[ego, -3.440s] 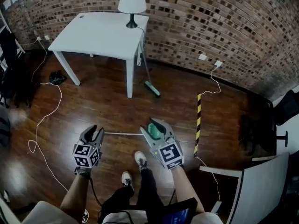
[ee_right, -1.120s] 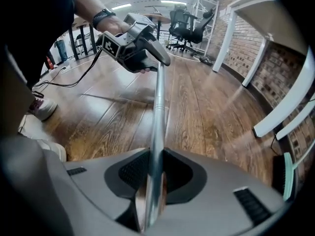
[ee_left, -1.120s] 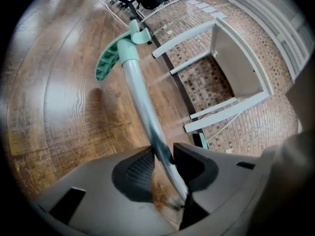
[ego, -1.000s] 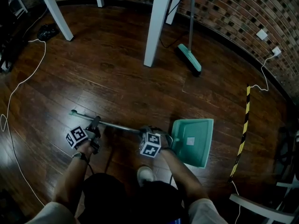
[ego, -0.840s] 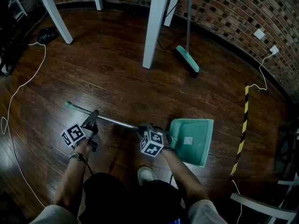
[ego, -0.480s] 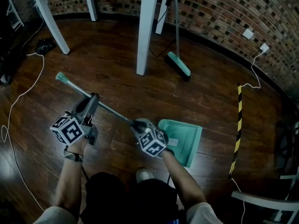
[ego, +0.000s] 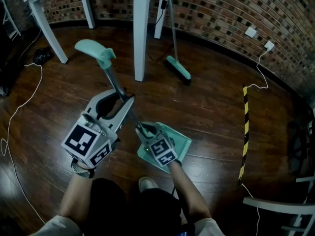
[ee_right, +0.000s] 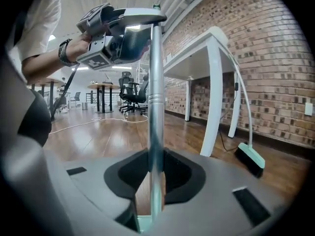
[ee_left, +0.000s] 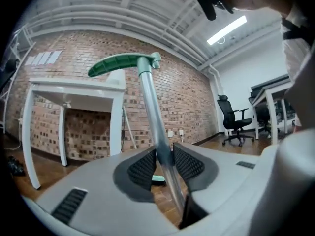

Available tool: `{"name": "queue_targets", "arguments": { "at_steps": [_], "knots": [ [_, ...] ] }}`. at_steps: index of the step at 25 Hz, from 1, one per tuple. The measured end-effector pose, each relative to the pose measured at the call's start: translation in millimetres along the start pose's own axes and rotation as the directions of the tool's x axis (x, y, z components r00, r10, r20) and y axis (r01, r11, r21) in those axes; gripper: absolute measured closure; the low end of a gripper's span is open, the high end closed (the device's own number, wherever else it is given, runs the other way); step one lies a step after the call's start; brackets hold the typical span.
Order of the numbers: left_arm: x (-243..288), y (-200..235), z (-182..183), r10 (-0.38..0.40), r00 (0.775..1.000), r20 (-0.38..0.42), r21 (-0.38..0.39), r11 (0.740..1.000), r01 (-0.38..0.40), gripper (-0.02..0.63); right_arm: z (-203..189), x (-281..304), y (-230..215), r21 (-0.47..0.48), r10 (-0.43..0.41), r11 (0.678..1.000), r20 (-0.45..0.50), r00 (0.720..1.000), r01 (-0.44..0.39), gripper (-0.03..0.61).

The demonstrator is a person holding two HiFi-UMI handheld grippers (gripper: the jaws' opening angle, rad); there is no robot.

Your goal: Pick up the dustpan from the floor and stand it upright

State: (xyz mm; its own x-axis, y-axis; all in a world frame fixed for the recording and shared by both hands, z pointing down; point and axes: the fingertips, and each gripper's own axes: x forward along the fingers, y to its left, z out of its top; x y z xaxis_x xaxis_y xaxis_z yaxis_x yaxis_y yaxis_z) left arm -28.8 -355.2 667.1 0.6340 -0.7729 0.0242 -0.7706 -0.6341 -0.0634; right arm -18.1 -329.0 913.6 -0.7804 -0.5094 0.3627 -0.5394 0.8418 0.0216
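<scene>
The dustpan has a green pan and a long metal pole ending in a green grip. It is lifted, the pole slanting up and away from me, the pan low near my foot. My left gripper is shut on the upper pole; in the left gripper view the pole runs between the ribbed pads up to the grip. My right gripper is shut on the pole just above the pan. The right gripper view has the pole upright in its jaws and the left gripper above.
A white table leg stands just beyond the grip. A green broom leans by the brick wall. A white cable trails at the left, a yellow-black strip lies at the right, and my shoe is below the pan.
The pole has swung up from lying flat on the floor to a steep slant. Both grippers rose with it, the left one far more, and the pan tipped up.
</scene>
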Motion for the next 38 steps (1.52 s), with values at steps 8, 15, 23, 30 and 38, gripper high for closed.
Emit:
{"name": "queue_targets", "arguments": {
  "at_steps": [8,15,23,30,38],
  "knots": [
    [27.8,-76.8,16.5,-0.136,0.99,-0.04,0.124,0.982,0.14,0.49,-3.5,-27.2,-18.1,0.1,-0.089,0.992,0.077,0.993,0.082,0.499],
    [17.2,-88.1,26.2,-0.15,0.989,0.006,0.153,0.977,0.147,0.456,-7.7,-42.1,-9.5,0.102,-0.108,0.99,0.085,0.991,0.099,0.49],
    [5.2,-95.8,30.6,-0.198,0.979,0.054,0.157,0.97,0.187,0.432,-10.1,-63.3,-5.2,0.116,-0.106,0.989,0.1,0.989,0.095,0.479],
    [2.3,-102.6,38.1,-0.249,0.963,0.106,0.204,0.953,0.224,0.402,-5.5,-83.0,-4.8,0.103,-0.088,0.992,0.111,0.99,0.076,0.477],
    [-22.1,-68.5,29.6,-0.185,0.978,0.096,0.169,0.971,0.167,0.403,17.6,-124.9,-28.0,0.127,-0.176,0.98,0.184,0.967,0.154,0.463]
  ]
}}
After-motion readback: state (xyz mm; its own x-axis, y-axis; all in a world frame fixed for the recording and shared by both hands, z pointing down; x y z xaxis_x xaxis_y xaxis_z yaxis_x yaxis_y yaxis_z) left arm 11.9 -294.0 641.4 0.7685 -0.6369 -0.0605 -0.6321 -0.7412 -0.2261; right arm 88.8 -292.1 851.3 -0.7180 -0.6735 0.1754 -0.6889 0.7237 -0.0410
